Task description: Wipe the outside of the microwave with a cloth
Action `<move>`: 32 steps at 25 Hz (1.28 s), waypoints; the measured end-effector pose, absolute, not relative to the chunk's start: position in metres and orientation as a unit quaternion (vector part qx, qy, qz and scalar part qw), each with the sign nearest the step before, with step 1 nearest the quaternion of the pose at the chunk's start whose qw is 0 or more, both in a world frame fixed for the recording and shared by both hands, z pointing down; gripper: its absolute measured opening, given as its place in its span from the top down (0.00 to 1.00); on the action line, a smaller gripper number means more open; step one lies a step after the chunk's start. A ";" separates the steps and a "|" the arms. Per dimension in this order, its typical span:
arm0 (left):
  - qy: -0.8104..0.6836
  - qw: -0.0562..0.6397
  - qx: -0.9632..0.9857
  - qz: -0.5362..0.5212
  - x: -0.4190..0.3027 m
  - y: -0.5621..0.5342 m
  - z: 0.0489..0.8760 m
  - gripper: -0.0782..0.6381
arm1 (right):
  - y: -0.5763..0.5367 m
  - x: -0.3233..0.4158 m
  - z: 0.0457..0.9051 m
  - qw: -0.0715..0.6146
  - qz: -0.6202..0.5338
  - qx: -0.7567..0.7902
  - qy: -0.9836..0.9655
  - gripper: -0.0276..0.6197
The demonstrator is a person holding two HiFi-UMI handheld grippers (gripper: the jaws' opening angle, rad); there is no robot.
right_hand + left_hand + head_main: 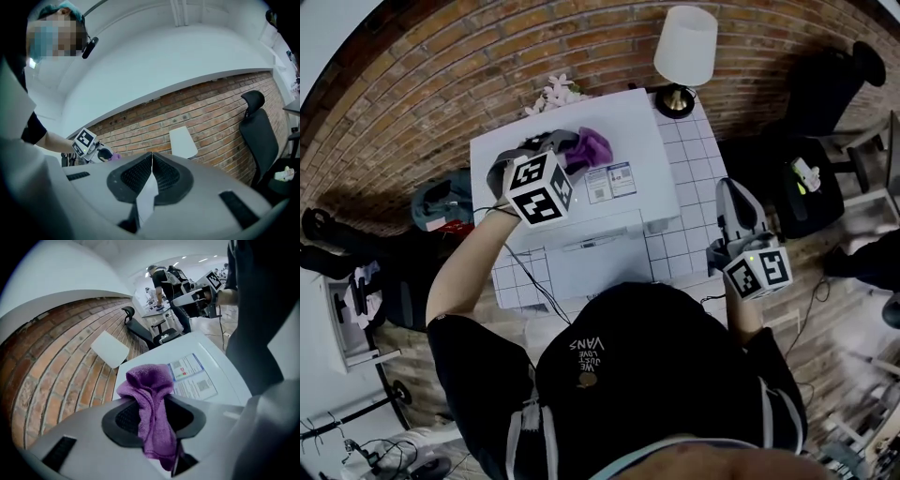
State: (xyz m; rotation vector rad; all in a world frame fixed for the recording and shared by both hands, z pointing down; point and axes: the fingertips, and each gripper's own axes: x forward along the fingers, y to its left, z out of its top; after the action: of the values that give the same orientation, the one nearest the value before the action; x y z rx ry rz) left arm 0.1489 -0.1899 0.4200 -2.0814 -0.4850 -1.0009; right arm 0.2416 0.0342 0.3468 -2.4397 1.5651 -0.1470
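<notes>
Your left tongs [152,416] are closed on the purple cloth [147,380], pinching it through a bunched fold. A rounded wad sticks out ahead of the tips and a tail hangs back toward the camera. In the head view the cloth sits over the upper middle of the microwave [628,141], on or just above its white top, beside the printed label [609,181].

Your right tongs [151,157] are pressed together with nothing between them (they're held off at the right of the frame, over the tiled tabletop [694,150] and well clear of the microwave).

The cloth looks soft, light and limp, so it will likely fold and roll rather than lie flat. A pinch this close to its middle probably gives you only a small wiping pad. A hold nearer one edge would let more fabric trail on the surface. The microwave shell looks hard and smooth and should take pressure, though the label's edges may snag the cloth.
</notes>
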 end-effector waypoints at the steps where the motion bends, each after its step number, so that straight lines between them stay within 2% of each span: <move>1: -0.198 0.385 -0.814 -0.388 0.160 -0.180 0.420 0.70 | 0.039 0.246 0.348 0.120 -0.051 -0.836 0.533 0.95; 10: -0.250 0.411 -0.801 -0.357 0.221 -0.108 0.418 0.70 | 0.071 0.273 0.356 0.124 -0.058 -0.842 0.522 0.95; 19: -0.267 0.410 -0.804 -0.336 0.232 -0.079 0.413 0.70 | 0.078 0.271 0.358 0.122 -0.061 -0.841 0.523 0.95; 25: -0.251 0.398 -0.815 -0.339 0.195 -0.107 0.402 0.69 | 0.064 0.251 0.352 0.121 -0.058 -0.836 0.532 0.95; 32: -0.184 0.373 -0.828 -0.377 0.100 -0.184 0.395 0.69 | 0.025 0.217 0.343 0.123 -0.055 -0.823 0.551 0.95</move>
State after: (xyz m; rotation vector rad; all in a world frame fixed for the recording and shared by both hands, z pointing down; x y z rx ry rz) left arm 0.0996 -0.1839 0.3954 -2.1213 -0.4721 -0.9657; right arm 0.2172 0.0250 0.3426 -2.4019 1.6079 -0.1595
